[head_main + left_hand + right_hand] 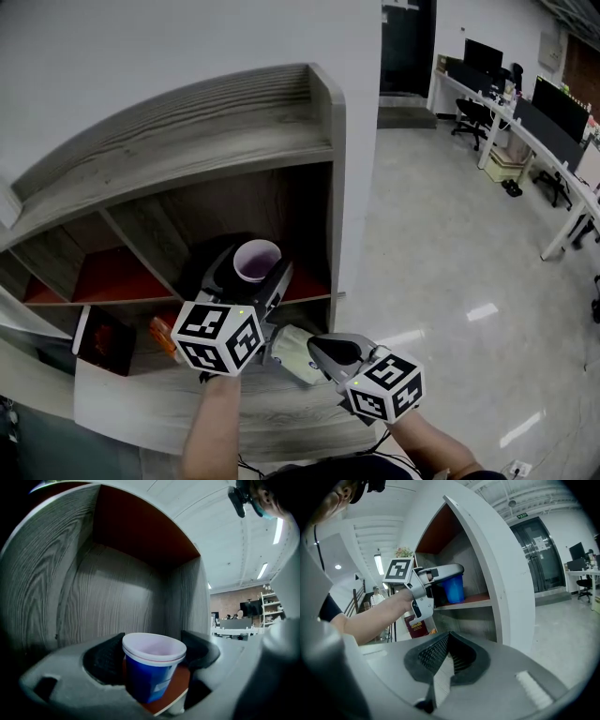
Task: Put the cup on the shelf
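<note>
A blue cup with a white rim (256, 260) sits between the jaws of my left gripper (251, 274), inside the right-hand compartment of a grey wood shelf unit (323, 169). In the left gripper view the cup (152, 667) leans slightly, both black pads touch its rim, and the red shelf board (176, 688) lies just under its base. The right gripper view shows the cup (452, 588) low over the board (468, 601). My right gripper (286, 349) hangs lower and in front of the shelf, shut, with nothing between its pads (440, 656).
A dark red box (103, 339) and an orange item (161, 337) lie in a lower compartment to the left. The shelf's right side wall (339, 206) stands close to the cup. Desks with monitors and chairs (525, 112) line the glossy floor (441, 281) at the right.
</note>
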Motion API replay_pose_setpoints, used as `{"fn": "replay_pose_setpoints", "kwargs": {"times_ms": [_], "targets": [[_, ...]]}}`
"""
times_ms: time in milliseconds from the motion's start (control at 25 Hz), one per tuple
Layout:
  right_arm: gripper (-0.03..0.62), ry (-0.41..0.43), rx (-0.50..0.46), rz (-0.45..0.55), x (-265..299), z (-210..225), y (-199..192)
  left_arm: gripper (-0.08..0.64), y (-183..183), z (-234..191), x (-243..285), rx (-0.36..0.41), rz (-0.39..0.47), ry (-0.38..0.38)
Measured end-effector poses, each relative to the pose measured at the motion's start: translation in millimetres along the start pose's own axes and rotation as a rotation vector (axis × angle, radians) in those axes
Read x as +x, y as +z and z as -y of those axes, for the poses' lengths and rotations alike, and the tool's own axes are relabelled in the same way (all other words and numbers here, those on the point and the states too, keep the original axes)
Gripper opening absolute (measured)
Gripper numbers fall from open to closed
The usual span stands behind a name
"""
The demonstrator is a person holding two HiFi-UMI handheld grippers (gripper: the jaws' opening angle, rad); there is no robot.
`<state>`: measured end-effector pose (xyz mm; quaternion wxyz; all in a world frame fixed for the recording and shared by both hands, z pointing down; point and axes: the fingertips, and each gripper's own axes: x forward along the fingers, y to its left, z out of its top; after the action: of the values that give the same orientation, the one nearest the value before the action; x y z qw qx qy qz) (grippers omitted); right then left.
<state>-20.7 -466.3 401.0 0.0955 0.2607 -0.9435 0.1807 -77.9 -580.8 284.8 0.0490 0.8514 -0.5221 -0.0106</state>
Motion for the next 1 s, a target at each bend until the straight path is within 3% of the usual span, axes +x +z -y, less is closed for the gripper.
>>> {"fn": "replay_pose_setpoints", "kwargs": {"times_ms": [200, 400, 640, 1000], "targets": [[-0.003, 0.001, 0.008, 0.004, -0.8, 0.6, -2.1, 0.371, -0.8, -3.5, 2.2, -0.022, -0.012, 0.001], [-0.003, -0.002, 0.014, 0.004, -3.2, -0.7, -4.3, 0.440, 1.9, -5.3, 2.9, -0.052, 0.004, 0.001], [-0.003, -0.018, 0.009, 0.004, -5.7, -2.4, -6.1, 0.495, 6.1, -6.3, -1.0, -0.008, 0.036, 0.023], [-0.003, -0.035, 0.005, 0.011, -10.0, -16.2, -9.5, 0.495, 14.8, 5.5, -28.7, 0.044, 0.113, 0.037]]}}
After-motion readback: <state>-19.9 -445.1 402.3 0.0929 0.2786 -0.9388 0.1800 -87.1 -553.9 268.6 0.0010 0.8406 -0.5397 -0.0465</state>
